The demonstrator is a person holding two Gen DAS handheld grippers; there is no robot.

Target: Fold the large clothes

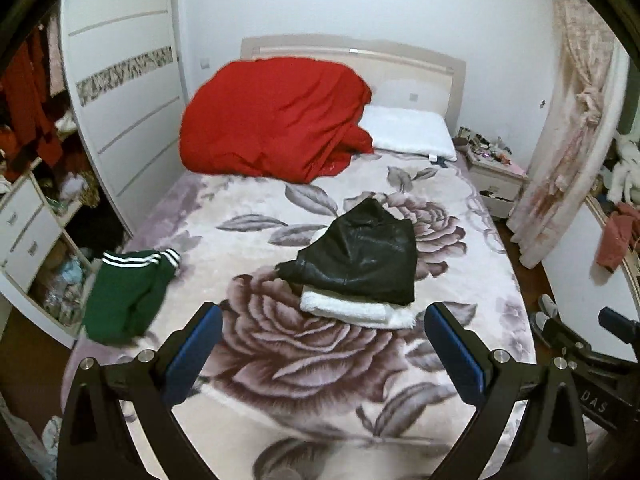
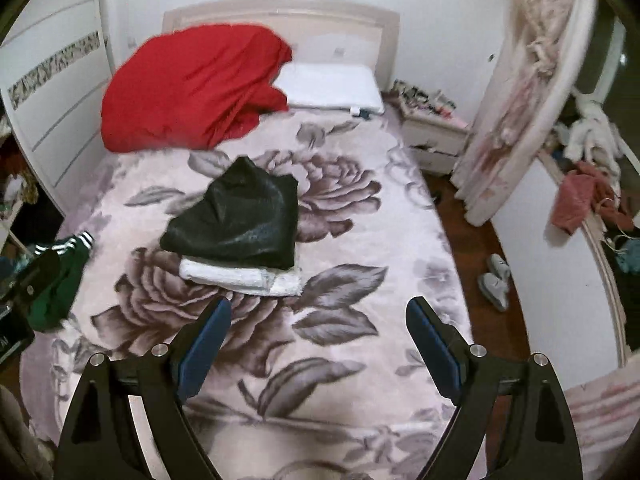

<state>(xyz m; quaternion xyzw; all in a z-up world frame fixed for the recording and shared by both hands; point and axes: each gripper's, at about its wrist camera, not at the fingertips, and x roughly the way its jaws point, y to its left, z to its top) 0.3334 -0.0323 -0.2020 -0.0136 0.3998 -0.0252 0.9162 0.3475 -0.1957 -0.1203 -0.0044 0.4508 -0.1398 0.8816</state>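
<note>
Floral bedspread (image 1: 360, 392), white pillow (image 1: 408, 132) by headboard (image 1: 400, 60), cluttered nightstand (image 1: 496, 176), tied curtain (image 1: 576, 120), wardrobe (image 1: 120, 80)

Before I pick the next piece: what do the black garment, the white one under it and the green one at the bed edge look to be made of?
Black garment: leather or faux leather by its glossy, pebbled sheen. White folded piece under it: fluffy, fleece or terry-like pile. Green garment: matte knit, likely sportswear, with white striped cuffs. Fibres cannot be confirmed from here.
</note>
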